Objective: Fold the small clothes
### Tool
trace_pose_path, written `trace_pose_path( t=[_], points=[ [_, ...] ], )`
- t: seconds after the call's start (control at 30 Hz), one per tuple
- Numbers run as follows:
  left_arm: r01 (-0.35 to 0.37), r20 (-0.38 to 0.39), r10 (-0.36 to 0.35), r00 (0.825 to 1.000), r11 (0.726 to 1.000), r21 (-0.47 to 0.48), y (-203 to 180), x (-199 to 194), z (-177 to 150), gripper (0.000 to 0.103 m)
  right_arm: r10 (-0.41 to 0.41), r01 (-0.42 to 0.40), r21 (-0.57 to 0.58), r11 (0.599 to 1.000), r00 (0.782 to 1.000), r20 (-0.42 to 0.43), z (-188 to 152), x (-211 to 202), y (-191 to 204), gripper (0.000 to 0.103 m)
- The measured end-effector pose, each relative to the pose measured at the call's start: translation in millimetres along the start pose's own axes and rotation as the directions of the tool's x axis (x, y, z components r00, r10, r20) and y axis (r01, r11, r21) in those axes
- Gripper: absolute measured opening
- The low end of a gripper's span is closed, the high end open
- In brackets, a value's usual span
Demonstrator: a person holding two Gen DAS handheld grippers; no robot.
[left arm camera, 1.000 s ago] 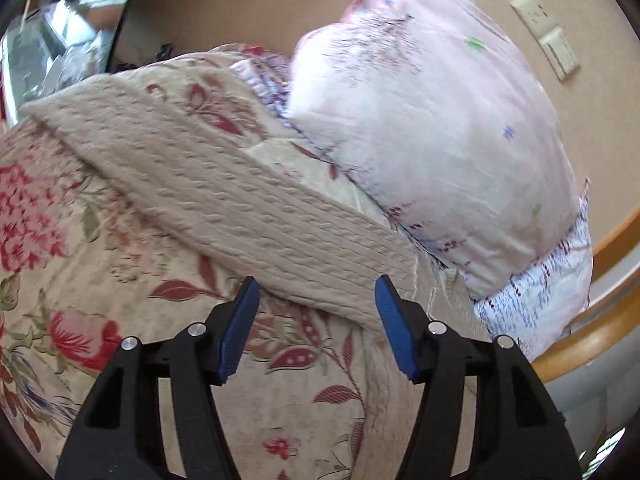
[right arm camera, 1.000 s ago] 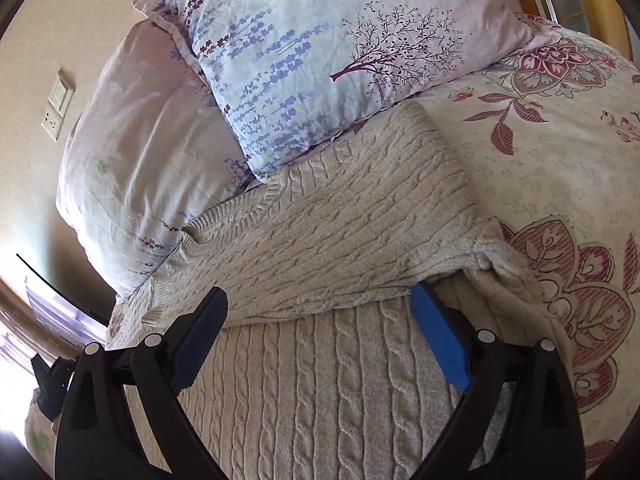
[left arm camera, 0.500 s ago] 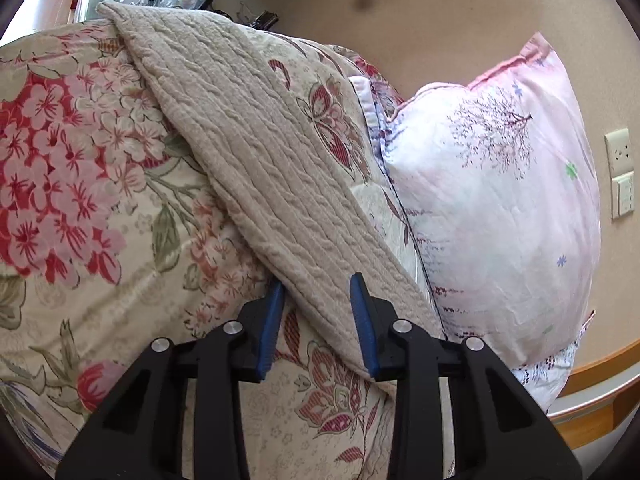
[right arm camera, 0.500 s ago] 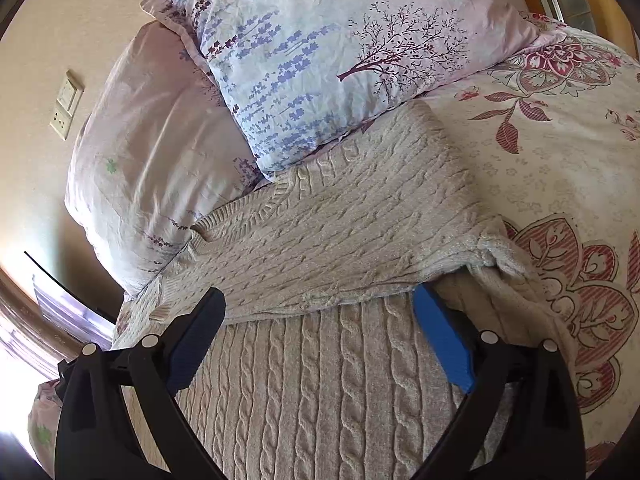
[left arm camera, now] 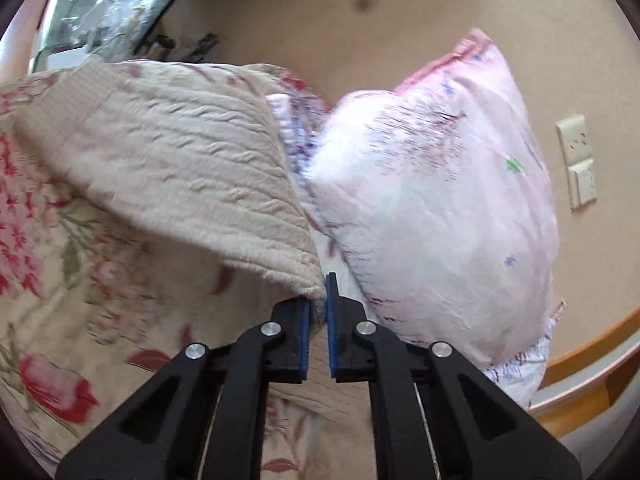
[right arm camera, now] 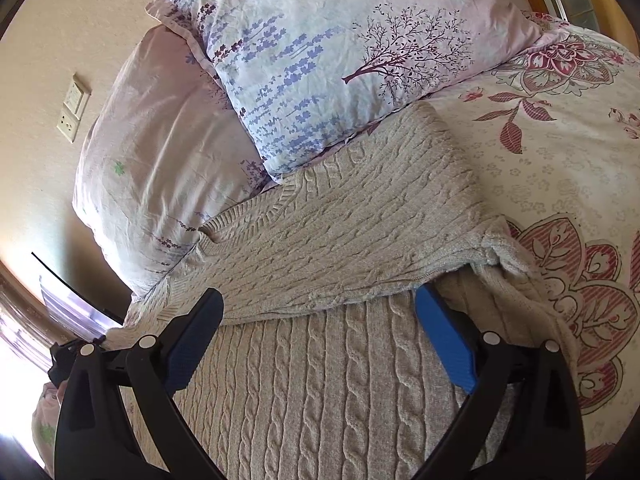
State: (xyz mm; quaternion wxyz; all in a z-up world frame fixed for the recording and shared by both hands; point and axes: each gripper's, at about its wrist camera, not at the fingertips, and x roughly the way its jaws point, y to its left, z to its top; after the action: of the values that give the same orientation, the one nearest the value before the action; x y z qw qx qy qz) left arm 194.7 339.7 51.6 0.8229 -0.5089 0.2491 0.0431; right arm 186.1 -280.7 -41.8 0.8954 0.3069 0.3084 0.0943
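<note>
Beige cable-knit sweater [right arm camera: 340,240] lies on floral bed [right arm camera: 560,160], folded, long axis slanting toward pillows [right arm camera: 320,60]; left tool [left arm camera: 318,320] pinches its edge (just closed), right tool [right arm camera: 320,340] spread above it.

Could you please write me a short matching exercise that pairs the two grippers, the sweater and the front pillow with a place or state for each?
Things:
1. left gripper
2. right gripper
3. sweater
4. front pillow

States:
A. jaws wide open over the knit
B. leans on another pillow
C. shut on a knit edge
D. folded across itself on the bedspread

Pairs: 1-C, 2-A, 3-D, 4-B
</note>
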Motion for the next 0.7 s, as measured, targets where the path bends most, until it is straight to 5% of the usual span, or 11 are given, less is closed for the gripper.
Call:
trace_pose_path(
  t=[0.13, 0.3, 0.4, 0.57, 0.63, 0.7],
  points=[
    [0.16, -0.068, -0.152, 0.986, 0.977, 0.141, -71, 16, -36, 0.007, 0.012, -0.012, 0.006, 1.0, 1.0, 0.008, -1, -1, -1, 0.099],
    [0.332, -0.213, -0.285, 0.935, 0.914, 0.234, -133, 54, -106, 0.007, 0.032, -0.033, 0.015, 0.999, 0.999, 0.02, -2, -3, -3, 0.099],
    [0.336, -0.326, -0.244, 0.913, 0.904, 0.265, -143, 88, -158, 0.007, 0.046, -0.047, 0.021, 0.999, 0.999, 0.027, -1, -5, -4, 0.099],
    [0.259, -0.497, -0.137, 0.857, 0.948, 0.186, -115, 136, -211, 0.011, 0.055, -0.056, 0.023, 0.998, 0.998, 0.02, -1, -6, -5, 0.099],
    [0.231, -0.507, -0.128, 0.853, 0.962, 0.146, -105, 139, -211, 0.014, 0.058, -0.059, 0.024, 0.998, 0.998, 0.021, 0, -6, -5, 0.099],
    [0.209, -0.484, -0.124, 0.867, 0.97, 0.127, -98, 134, -204, 0.035, 0.063, -0.063, 0.027, 0.998, 0.998, 0.023, 0, -7, -6, 0.099]
  ],
)
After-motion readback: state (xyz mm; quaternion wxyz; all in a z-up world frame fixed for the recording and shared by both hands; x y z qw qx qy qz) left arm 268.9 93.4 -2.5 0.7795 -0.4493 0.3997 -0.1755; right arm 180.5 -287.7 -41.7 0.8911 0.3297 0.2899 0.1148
